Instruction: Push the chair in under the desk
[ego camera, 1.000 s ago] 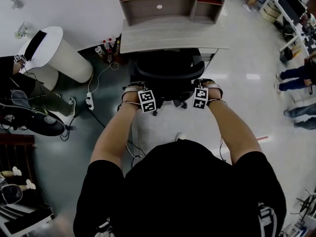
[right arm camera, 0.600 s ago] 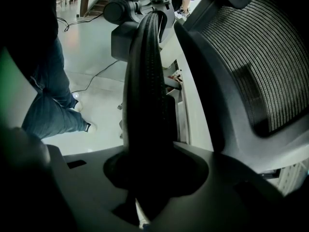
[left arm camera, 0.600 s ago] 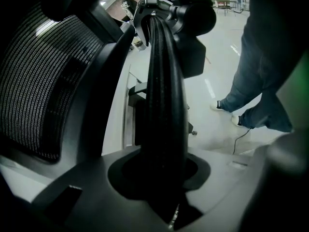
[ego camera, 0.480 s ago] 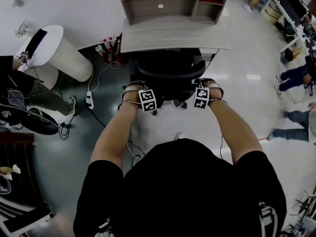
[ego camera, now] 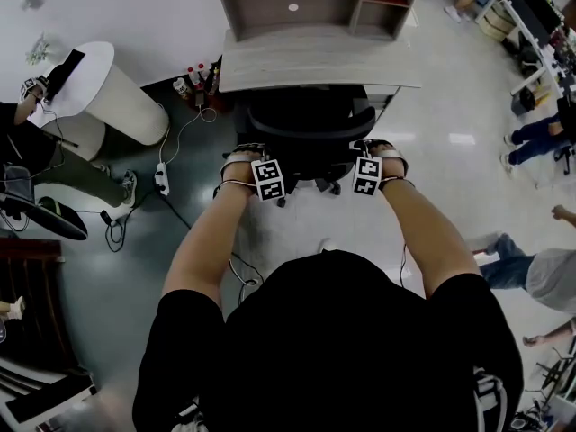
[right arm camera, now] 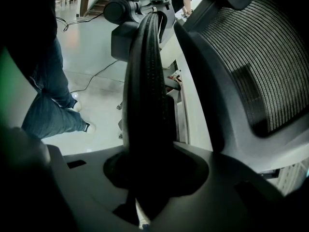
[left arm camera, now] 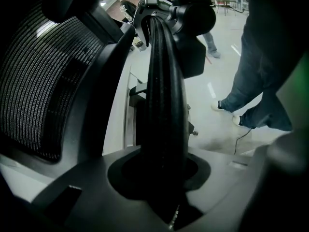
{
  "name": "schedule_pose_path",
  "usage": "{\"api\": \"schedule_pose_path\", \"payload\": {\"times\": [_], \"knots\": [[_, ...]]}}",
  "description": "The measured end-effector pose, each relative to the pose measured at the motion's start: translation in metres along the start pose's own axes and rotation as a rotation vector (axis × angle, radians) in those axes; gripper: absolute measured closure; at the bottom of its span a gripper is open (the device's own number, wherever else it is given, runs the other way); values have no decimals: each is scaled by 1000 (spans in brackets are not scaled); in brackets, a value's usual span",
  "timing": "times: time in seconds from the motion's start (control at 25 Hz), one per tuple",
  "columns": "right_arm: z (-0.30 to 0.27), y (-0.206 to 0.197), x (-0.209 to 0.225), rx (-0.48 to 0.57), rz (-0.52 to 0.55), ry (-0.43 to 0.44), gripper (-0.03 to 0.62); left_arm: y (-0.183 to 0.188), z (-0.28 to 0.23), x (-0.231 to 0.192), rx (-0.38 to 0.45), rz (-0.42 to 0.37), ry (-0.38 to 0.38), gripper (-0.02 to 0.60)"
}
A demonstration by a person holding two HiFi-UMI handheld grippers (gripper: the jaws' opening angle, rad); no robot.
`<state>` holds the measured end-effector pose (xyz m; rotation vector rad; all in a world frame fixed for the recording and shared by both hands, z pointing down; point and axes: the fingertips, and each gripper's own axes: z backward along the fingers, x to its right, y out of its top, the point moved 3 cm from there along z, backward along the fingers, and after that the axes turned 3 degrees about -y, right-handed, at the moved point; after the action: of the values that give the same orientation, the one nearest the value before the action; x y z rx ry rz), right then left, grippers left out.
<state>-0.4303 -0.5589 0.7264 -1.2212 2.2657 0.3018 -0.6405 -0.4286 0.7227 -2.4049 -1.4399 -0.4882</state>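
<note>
Standing behind a black mesh-backed office chair (ego camera: 306, 142), the person held a gripper in each hand, both arms stretched forward and down. Seen from the head view, the chair sat directly ahead, its far part hidden beneath the near edge of a pale grey wood-grain desk (ego camera: 315, 72) that carried a shelved hutch. The chair's curved mesh backrest (ego camera: 310, 122) showed on the person's side, above the glossy pale floor (ego camera: 297, 228). The left gripper (ego camera: 247, 158) met the chair at its left side and the right gripper (ego camera: 376, 153) at its right side, with the backrest lying between the two. In the left gripper view the jaws were pinched on a thick black textured left chair arm (left arm camera: 164, 95), which filled the gap between them and ran away up the picture, the mesh of the backrest just beside it on the left. In the right gripper view the jaws likewise clamped a thick black textured right chair arm (right arm camera: 147, 91), with the mesh just to its right. A leg in blue jeans (left arm camera: 260, 81) stood on the floor beyond the left gripper. A white power strip (ego camera: 163, 180) lay on the floor, well apart from the chair on its left
</note>
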Motion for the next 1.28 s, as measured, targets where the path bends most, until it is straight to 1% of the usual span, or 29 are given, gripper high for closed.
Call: {"api": "schedule_pose_path", "payload": {"times": [0.28,0.48,0.6,0.68,0.72,0.76,0.84,0.88,0.92,1.0,1.08,1.16,1.28], "knots": [[0,1,-4,-1,-1,-3,477,-1,-1,4,-3,1,-1,471],[4,3,-10,-9,-5,14,476,-3,1,9,-6,5,6,466],[4,2,-10,-16,-21,10,464,-3,0,11,-12,13,-7,462],[6,1,-9,-25,-32,-11,409,-3,1,12,-13,24,-21,452],[9,0,-9,-24,-38,-30,391,-3,2,13,-8,31,-21,447],[13,-2,-8,-18,-49,-54,391,-3,5,13,2,40,-12,436],[25,-5,-4,0,-88,-102,386,-4,13,10,29,66,29,408],[31,-7,-2,9,-115,-120,358,-5,18,9,41,79,54,407],[37,-9,-2,20,-142,-133,346,-7,23,7,53,94,76,391],[51,-11,-3,42,-192,-162,344,-11,33,7,79,148,111,352],[65,-13,-5,70,-247,-195,344,-16,42,9,114,230,128,325],[80,-13,-4,105,-325,-225,344,-20,52,11,166,330,137,318],[104,-12,-1,172,-476,-251,347,-24,72,13,283,501,158,318]]}}
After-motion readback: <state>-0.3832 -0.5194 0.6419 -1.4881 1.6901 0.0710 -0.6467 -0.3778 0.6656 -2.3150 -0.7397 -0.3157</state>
